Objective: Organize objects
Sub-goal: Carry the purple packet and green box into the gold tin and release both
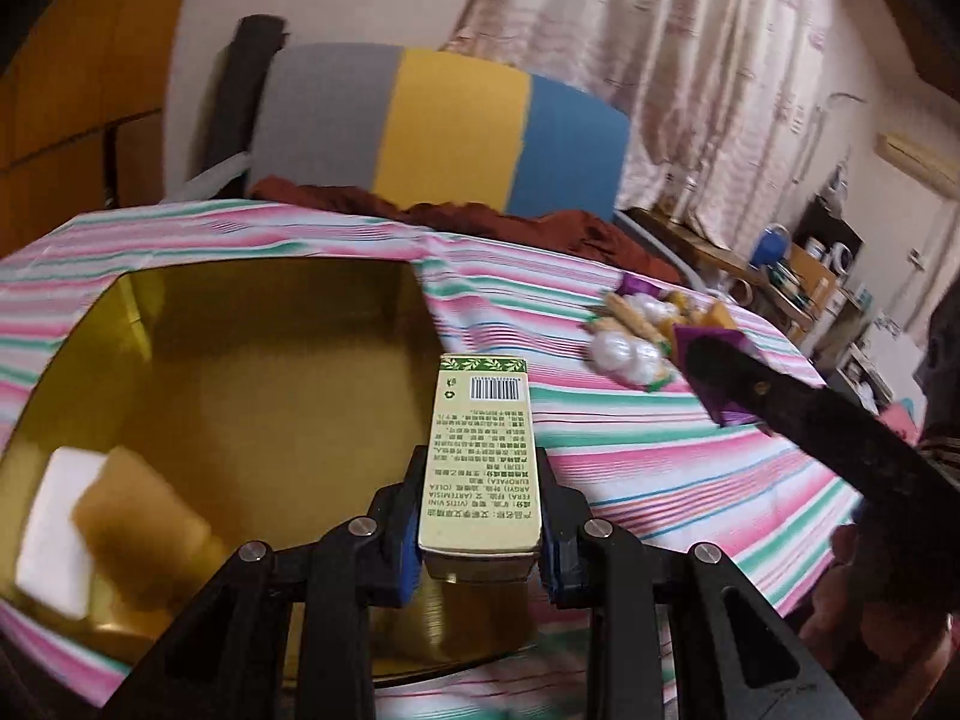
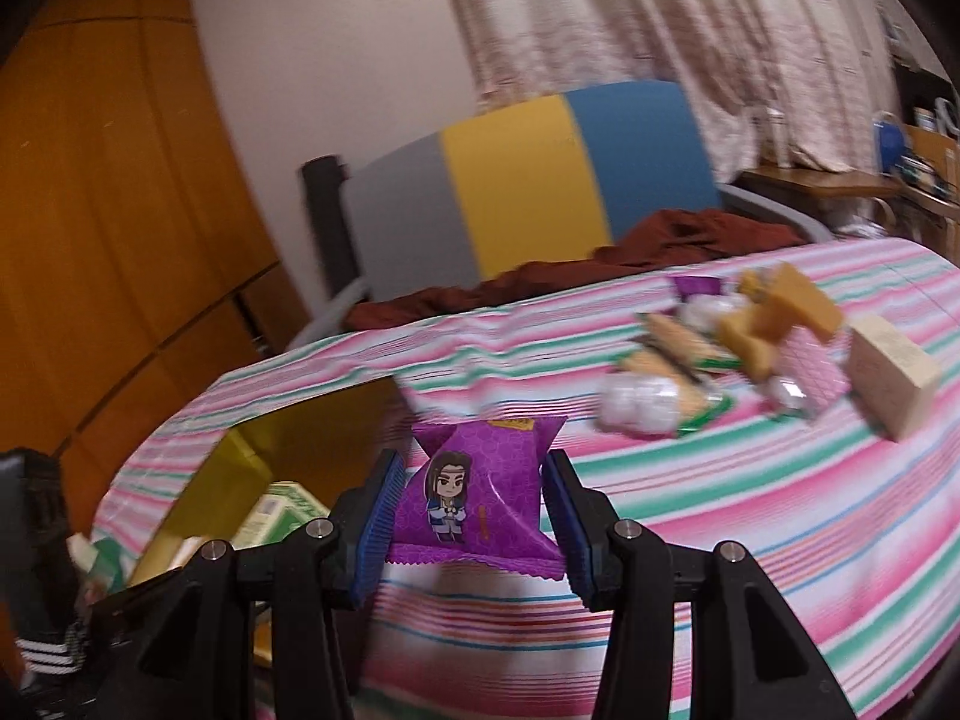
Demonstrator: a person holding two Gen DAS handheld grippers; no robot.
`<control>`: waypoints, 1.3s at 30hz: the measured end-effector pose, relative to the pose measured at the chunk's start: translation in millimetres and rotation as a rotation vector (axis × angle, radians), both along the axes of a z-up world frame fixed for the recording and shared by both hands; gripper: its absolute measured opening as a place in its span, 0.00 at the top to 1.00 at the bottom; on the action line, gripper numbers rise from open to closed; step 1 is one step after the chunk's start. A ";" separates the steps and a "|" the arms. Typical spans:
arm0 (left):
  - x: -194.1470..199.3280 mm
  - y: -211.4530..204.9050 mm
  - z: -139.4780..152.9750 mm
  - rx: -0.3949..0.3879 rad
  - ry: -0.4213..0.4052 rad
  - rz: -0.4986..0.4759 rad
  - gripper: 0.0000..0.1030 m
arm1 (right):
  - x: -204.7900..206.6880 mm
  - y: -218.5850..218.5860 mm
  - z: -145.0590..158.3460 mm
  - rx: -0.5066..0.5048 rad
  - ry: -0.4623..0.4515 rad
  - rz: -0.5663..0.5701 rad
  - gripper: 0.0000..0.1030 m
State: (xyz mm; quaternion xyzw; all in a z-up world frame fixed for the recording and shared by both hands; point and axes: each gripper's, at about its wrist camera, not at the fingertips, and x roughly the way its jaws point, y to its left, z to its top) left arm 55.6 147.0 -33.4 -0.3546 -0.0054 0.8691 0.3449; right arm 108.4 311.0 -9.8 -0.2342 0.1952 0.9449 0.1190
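Above the gold tin [image 1: 240, 324] on the striped cloth [image 1: 660, 450], the left gripper [image 1: 480, 516] clamps a barcoded carton [image 1: 480, 450], the right gripper [image 2: 474, 510] a purple snack packet [image 2: 480, 492]; tin's contents blurred.

Both wrist views look close and downward along their jaws, sharing the striped tablecloth [image 1: 630, 438] and gold tin [image 2: 240, 450].

This is a room in a home. Long curtains [image 1: 690, 60] hang at the back. A wooden wardrobe [image 2: 90, 210] stands by the wall. A table has a striped cloth [image 1: 630, 438], and a chair [image 1: 444, 126] stands behind it, with cluttered shelves [image 1: 828, 264] nearby.
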 end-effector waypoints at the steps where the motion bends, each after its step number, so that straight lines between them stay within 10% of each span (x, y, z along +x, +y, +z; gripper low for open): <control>1: -1.6 -4.1 -1.7 -0.004 0.000 0.011 0.71 | -4.1 -7.6 2.0 0.005 0.002 0.026 0.53; 15: -31.2 -68.7 -35.5 -0.078 -0.106 0.180 0.69 | -38.0 -66.0 -2.1 0.007 -0.069 0.210 0.53; 20: -11.5 -84.2 -17.2 0.005 -0.021 0.194 0.22 | -51.9 -77.9 -15.5 -0.002 -0.128 0.252 0.53; 25: 2.5 -97.5 0.1 -0.055 0.131 0.290 0.10 | -60.8 -82.5 -19.6 -0.033 -0.138 0.278 0.53; 39: -22.0 -162.4 6.9 0.115 0.026 0.544 0.00 | -73.4 -104.9 -45.3 0.016 -0.264 0.343 0.53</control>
